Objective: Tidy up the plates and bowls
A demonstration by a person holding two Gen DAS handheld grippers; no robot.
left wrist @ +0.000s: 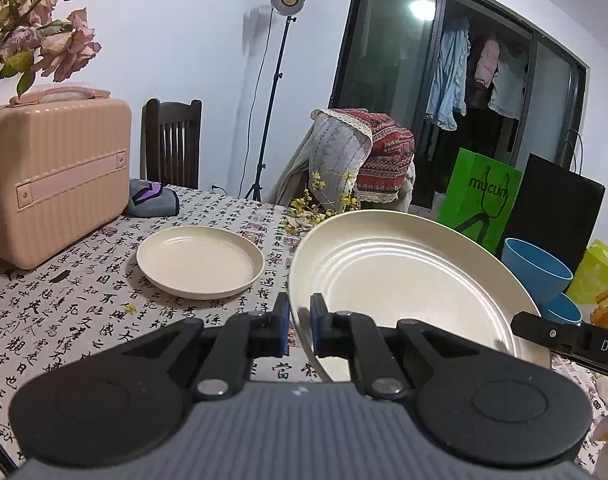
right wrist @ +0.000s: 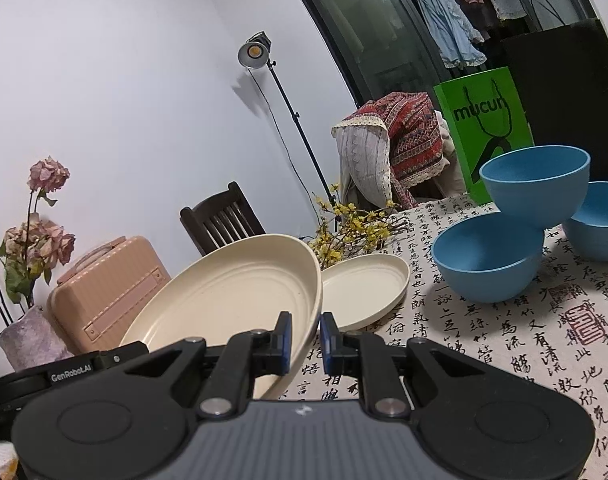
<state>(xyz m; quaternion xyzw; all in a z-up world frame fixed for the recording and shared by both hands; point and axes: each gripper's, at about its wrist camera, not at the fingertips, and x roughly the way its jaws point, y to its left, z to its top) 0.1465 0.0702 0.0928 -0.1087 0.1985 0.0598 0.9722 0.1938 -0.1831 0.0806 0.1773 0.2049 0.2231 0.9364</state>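
Large cream plate (left wrist: 404,280) held tilted above surface (left wrist: 84,300), clamped at opposite rims: left gripper (left wrist: 300,320) closed on near-left rim, right gripper (right wrist: 306,338) closed on right rim. Second cream plate (left wrist: 200,261) flat on surface just beyond. Three blue bowls (right wrist: 488,264) clustered at right, one perched atop others.

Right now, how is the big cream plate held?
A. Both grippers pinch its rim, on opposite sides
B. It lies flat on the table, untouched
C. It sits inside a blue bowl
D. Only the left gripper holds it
A: the left gripper and the right gripper each have jaws shut on the rim of the big cream plate, which is tilted above the table.
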